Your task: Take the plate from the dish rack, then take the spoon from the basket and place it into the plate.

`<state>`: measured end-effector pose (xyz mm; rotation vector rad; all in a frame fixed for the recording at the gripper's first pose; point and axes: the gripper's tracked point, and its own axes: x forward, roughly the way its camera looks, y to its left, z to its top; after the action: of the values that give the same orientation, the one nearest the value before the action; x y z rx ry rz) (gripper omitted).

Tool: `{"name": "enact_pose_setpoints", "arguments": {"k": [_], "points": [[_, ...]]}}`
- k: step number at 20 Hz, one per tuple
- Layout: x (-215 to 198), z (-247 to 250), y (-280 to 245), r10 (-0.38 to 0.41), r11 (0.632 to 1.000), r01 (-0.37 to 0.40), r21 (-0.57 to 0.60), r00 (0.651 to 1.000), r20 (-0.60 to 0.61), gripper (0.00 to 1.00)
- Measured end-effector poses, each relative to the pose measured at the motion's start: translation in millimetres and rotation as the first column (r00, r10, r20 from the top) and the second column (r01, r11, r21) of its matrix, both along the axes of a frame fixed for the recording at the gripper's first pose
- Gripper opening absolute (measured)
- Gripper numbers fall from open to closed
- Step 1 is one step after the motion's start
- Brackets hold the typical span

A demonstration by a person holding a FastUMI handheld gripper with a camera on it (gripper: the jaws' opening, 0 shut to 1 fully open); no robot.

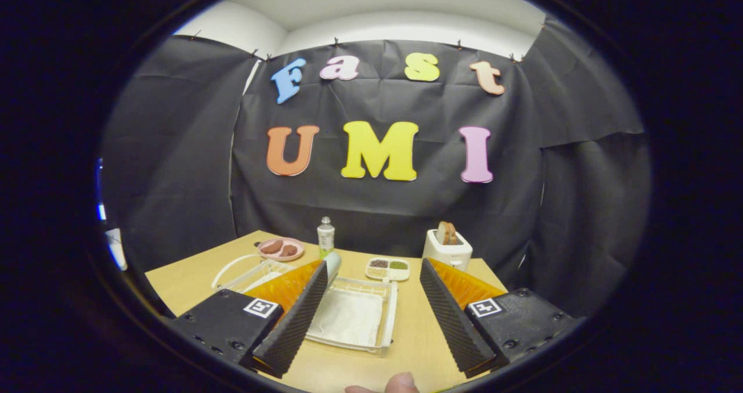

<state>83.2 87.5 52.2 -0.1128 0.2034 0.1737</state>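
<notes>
Gripper (371, 300) was wide open, holding nothing. Rack (354, 314) lay between the fingers on the table (186, 280); plate and spoon couldn't be made out. Risk: blind approach snagging the rack wall.

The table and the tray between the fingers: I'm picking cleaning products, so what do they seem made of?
The table looks like light wood or wood-look laminate, pale tan with a smooth matte top. The tray seems clear plastic: see-through rim, white inside. The gripper is open, with the tray lying between its fingers.
</notes>
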Motion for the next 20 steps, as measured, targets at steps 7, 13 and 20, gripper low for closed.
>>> {"name": "enact_pose_setpoints", "arguments": {"k": [7, 13, 20], "points": [[65.3, -10.2, 55.6, 0.055, 0.998, -0.057, 0.001, 0.967, -0.249, 1.0], [105.0, -63.6, 89.0, 0.035, 0.996, -0.069, -0.063, 0.906, -0.423, 1.0], [133.7, -115.6, 100.5, -0.018, 1.0, 0.004, -0.025, 0.814, -0.581, 1.0]]}}
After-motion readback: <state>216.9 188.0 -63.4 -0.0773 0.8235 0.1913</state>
